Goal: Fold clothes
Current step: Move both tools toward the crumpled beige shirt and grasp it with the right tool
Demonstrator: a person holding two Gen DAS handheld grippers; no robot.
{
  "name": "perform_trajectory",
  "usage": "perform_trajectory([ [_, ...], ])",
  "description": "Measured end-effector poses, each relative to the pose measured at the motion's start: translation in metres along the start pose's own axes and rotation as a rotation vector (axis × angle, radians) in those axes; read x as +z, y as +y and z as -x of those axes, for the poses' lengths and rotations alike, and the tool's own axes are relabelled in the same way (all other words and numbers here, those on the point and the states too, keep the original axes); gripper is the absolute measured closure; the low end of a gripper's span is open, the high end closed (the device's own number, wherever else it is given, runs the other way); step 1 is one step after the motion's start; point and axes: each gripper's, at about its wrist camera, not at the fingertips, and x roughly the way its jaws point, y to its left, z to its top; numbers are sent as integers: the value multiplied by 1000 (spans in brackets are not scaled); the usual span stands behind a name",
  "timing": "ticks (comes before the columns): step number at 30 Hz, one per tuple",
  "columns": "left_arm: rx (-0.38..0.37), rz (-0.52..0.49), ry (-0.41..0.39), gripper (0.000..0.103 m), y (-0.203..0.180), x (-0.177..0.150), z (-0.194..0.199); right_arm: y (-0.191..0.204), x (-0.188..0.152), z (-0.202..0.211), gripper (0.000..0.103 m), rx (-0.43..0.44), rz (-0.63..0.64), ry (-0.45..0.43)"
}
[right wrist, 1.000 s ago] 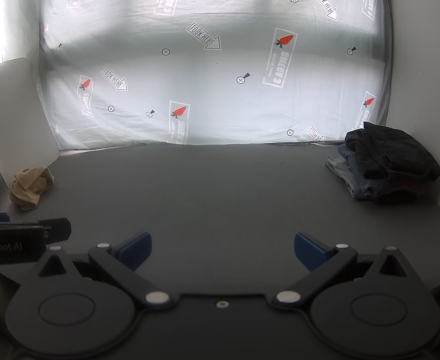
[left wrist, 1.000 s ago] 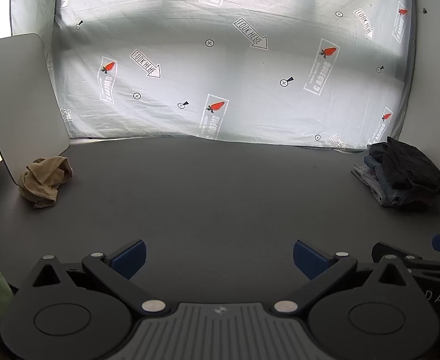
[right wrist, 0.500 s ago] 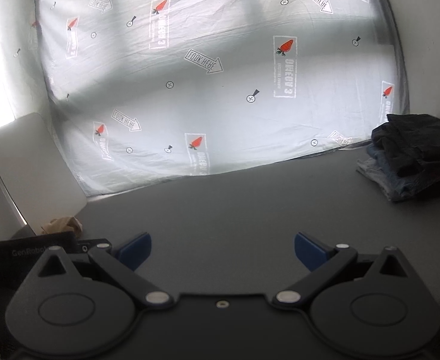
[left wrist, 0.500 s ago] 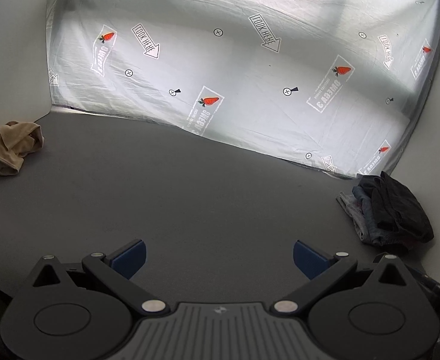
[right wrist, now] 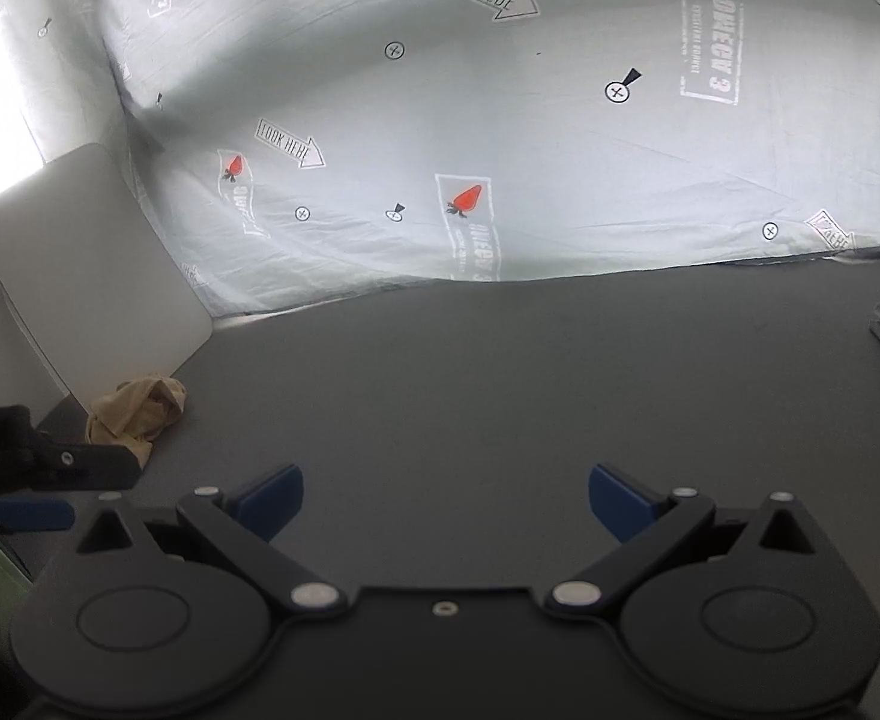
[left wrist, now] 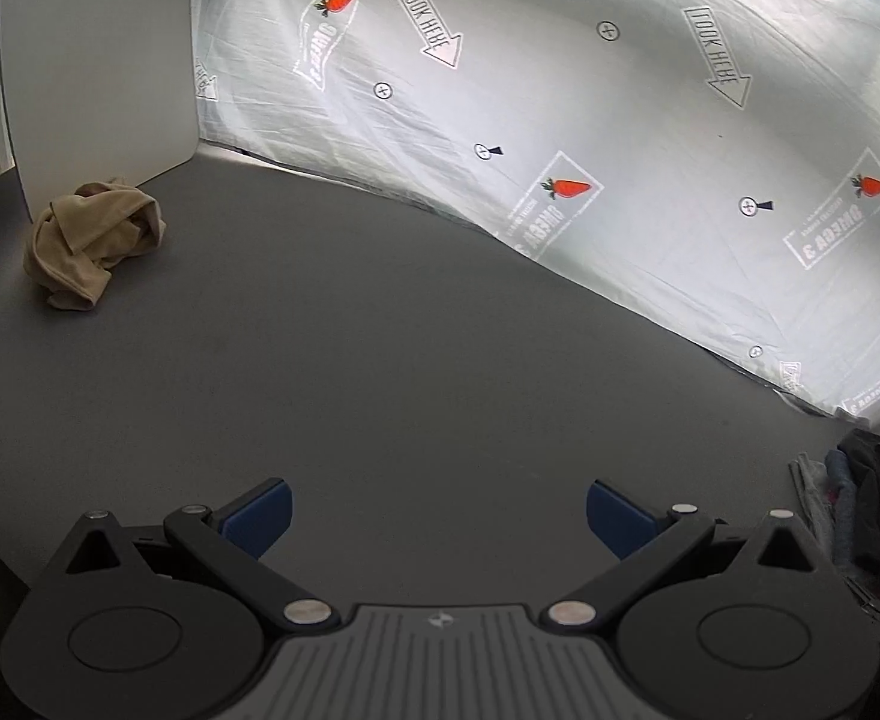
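Sheet [left wrist: 620, 120] reads "LOOK HERE"; left tool [left wrist: 437, 516] & right tool [right wrist: 446, 504] wide apart, empty.

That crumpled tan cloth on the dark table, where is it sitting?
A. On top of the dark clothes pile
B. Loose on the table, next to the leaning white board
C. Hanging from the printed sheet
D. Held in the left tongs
B: the tan cloth lies bunched on the table beside the white board, and both tongs are open and hold nothing.

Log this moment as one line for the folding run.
stage: approach | left gripper: open, holding nothing | right gripper: open, holding nothing | crumpled tan garment: far left on grey table, untouched | dark clothes pile: right edge
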Motion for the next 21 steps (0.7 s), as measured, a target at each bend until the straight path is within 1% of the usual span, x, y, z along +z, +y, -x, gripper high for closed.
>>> perform_trajectory([
  [5, 96, 62, -12, 0, 47, 31, -15, 27, 21, -62, 0, 3, 113, 44],
  [8, 144, 100, -6, 0, 93, 52, -36, 48, 33, -100, 0, 0, 187, 66],
  [11, 187, 137, -1, 0, 147, 80, -67, 103, 37, -141, 0, -47, 306, 53],
  [14, 230, 173, 5, 0, 198, 114, -98, 168, 41, -185, 1, -113, 428, 43],
  [16, 275, 195, -1, 0, 238, 138, -117, 209, 45, -213, 1, -133, 488, 28],
  [18, 317, 220, 3, 0, 270, 159, -134, 252, 51, -247, 7, -104, 546, 35],
  [19, 338, 233, 4, 0, 288, 169, -143, 273, 54, -268, 8, -77, 583, 44],
  [21, 387, 240, 5, 0, 322, 186, -161, 312, 58, -308, 15, -32, 663, 53],
])
